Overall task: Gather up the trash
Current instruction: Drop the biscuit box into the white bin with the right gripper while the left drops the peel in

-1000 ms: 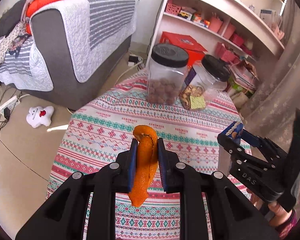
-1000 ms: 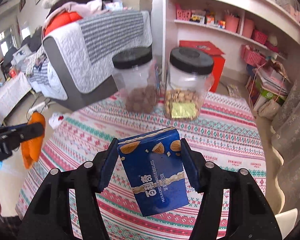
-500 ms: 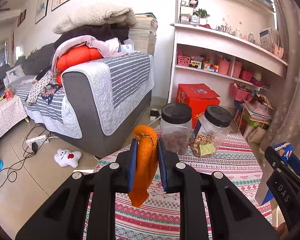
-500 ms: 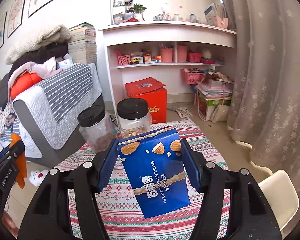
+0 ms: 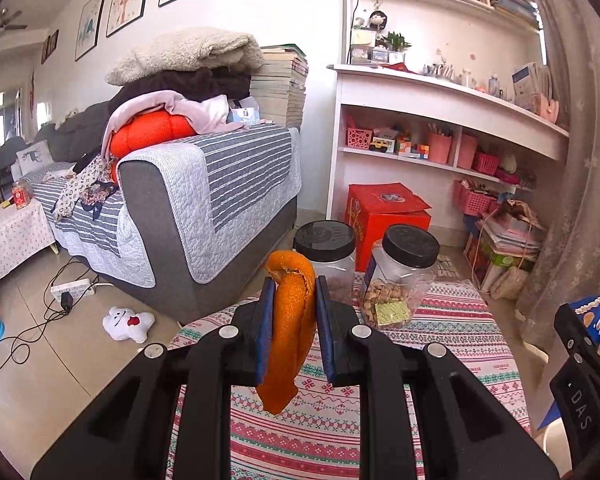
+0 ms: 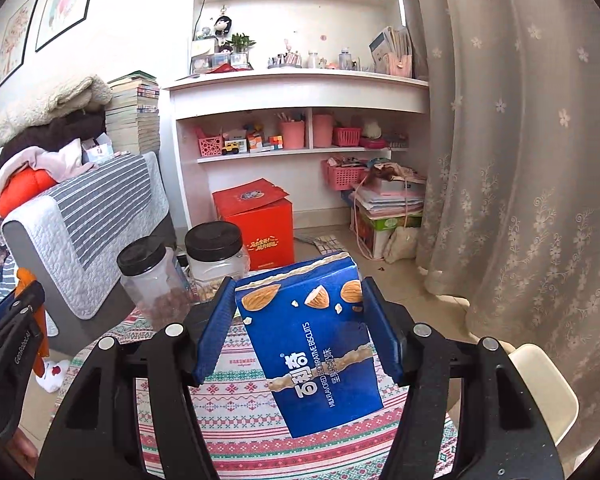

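Note:
My left gripper (image 5: 292, 332) is shut on a curled orange peel (image 5: 290, 320) and holds it well above the round table with the patterned cloth (image 5: 440, 344). My right gripper (image 6: 298, 328) is shut on a blue biscuit box (image 6: 320, 348) with almond pictures, also held above the table. The right gripper with the box's corner (image 5: 592, 312) shows at the right edge of the left wrist view. The left gripper with the peel (image 6: 28, 284) shows at the left edge of the right wrist view.
Two clear jars with black lids (image 5: 326, 256) (image 5: 404, 276) stand at the table's far edge. A grey sofa (image 5: 204, 208) stands behind on the left, a white shelf unit (image 5: 440, 120) and a red box (image 5: 384, 212) beyond. A white chair (image 6: 540, 384) is at the right.
Both grippers have risen and tilted up with their loads, so the table sits lower and smaller in view. The grips have not changed.

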The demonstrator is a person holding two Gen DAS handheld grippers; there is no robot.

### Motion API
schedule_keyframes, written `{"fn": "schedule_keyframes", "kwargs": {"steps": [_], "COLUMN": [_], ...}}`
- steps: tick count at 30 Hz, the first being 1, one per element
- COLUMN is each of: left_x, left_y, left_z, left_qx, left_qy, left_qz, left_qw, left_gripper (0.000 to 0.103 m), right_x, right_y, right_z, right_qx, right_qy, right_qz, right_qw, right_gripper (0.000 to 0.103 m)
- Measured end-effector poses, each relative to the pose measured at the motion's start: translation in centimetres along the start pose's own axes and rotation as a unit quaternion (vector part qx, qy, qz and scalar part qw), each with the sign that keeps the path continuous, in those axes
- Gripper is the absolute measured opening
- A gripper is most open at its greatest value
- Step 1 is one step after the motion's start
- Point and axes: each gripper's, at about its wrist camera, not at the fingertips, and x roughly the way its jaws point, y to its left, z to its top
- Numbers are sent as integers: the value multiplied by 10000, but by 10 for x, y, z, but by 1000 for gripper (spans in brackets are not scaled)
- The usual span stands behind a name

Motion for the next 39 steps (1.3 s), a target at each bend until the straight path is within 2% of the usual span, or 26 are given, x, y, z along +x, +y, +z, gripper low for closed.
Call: {"fn": "schedule_keyframes", "kwargs": {"steps": [9, 18, 19, 20, 22, 29, 34, 36, 37, 39], "left_x": [-14, -32, -36, -40, -50, -87, -100, -103, -102, -97], "left_y": [-47, -119, -130, -141, -166, -251, -311, -330, -338, -354], "left_z": [-7, -24, -27, -29, -36, -56, -65, -68, -69, -72], "left_qx": [146, 437, 478, 525, 663, 1134, 1110, 1058, 992, 799], "left_qy": [-24, 50, 61, 76, 87, 259, 768, 991, 1159, 1629], "left_qz": [-408, -1028, -1143, -1270, -1544, -2552, -3261, -3564, -3756, -4169], "left_qw": [9991, 9937, 9923, 9905, 9857, 9599, 9357, 9230, 9141, 8907], "left_gripper": [20, 20, 20, 20, 20, 20, 21, 21, 23, 24], "right_x": [-9, -22, -26, -31, -43, -71, -85, -89, -91, -95], "right_y": [-87, -201, -214, -226, -249, -314, -350, -359, -362, -366], "right_z": [10, 3, 2, 1, 0, 0, -2, -2, -3, -3], "right_qx": [224, 679, 765, 866, 1055, 1449, 1884, 1953, 1950, 1957], "right_qy": [-146, 71, 54, 9, -150, -405, -432, -445, -466, -516], "right_qz": [-1045, -2144, -2242, -2382, -2662, -3345, -3607, -3755, -3827, -3936], "right_qw": [9942, 9744, 9715, 9674, 9580, 9303, 9124, 9049, 9019, 8967], "right_gripper": [60, 65, 72, 87, 96, 96, 96, 96, 96, 96]}}
